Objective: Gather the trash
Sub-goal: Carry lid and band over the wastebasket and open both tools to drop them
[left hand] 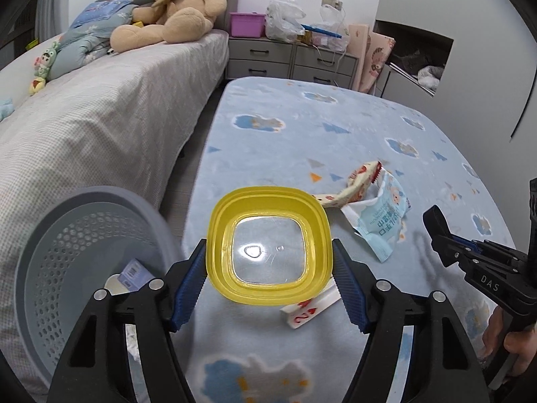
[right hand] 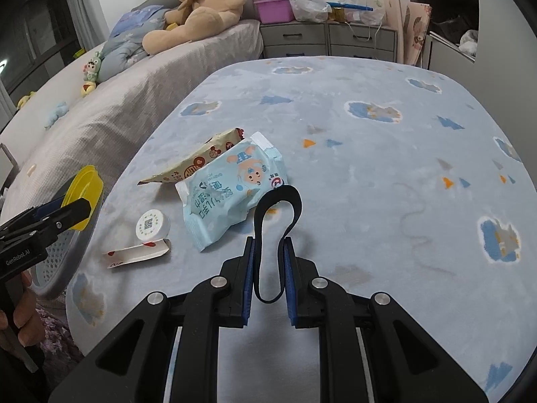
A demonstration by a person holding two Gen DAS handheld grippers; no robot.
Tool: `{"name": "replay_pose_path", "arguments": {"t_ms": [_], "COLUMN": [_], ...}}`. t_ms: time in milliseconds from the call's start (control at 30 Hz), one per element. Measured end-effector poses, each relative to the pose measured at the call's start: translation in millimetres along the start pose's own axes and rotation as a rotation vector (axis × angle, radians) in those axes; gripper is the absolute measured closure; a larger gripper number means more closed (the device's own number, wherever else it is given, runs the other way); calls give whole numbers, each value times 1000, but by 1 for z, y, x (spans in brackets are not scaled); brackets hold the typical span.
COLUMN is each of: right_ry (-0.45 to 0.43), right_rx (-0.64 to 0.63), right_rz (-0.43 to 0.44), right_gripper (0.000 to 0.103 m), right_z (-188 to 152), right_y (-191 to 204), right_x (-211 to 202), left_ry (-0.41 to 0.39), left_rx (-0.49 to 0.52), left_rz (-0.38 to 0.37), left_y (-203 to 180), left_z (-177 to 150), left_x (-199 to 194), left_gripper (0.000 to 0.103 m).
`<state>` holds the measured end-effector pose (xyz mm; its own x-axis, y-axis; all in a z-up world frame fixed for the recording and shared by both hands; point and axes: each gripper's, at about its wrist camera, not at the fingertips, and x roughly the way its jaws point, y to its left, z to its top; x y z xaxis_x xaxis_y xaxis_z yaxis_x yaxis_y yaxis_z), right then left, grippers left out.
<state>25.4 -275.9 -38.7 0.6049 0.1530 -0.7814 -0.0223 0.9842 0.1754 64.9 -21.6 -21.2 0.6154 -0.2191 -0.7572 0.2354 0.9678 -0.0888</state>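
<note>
My left gripper (left hand: 268, 245) is shut on a yellow lid with a clear centre (left hand: 268, 206), held above the blue patterned blanket (left hand: 302, 127). From the right wrist view the lid (right hand: 85, 181) hangs over the rim of a grey perforated basket (left hand: 67, 252). My right gripper (right hand: 269, 241) is shut on a black elastic band (right hand: 293, 201) that loops up past its fingertips. On the blanket lie a blue wipes packet (right hand: 231, 194), a beige snack wrapper (right hand: 198, 161), a round white cap (right hand: 151, 225) and a red-and-white paper box (right hand: 137, 253).
The basket holds a small box (left hand: 134, 273) and other bits. A grey bed (left hand: 100, 100) with a teddy bear (left hand: 174, 6) runs along the left, a strip of floor between it and the blanket. Grey drawers (left hand: 288, 57) with bags stand at the back.
</note>
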Motion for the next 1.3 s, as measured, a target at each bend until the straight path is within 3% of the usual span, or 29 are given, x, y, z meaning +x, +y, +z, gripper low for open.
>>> {"name": "replay_pose_path", "arguments": {"t_ms": [333, 600, 933, 1300], "right_ry": [-53, -43, -26, -25], "right_rx": [-54, -135, -208, -276], "right_rz": [76, 140, 227, 353], "right_gripper": [87, 87, 87, 86], "right_z": [6, 4, 9, 19], "right_y": [50, 105, 167, 242], "right_x": [-16, -9, 2, 17], "left_ry": [-42, -67, -81, -113], "left_rx": [-31, -73, -170, -284], "left_rz": [80, 135, 202, 287], "left_y": [33, 65, 113, 155], "left_z": [-15, -30, -52, -52], "left_x": [-25, -46, -68, -83], "left_gripper": [34, 34, 34, 34]}}
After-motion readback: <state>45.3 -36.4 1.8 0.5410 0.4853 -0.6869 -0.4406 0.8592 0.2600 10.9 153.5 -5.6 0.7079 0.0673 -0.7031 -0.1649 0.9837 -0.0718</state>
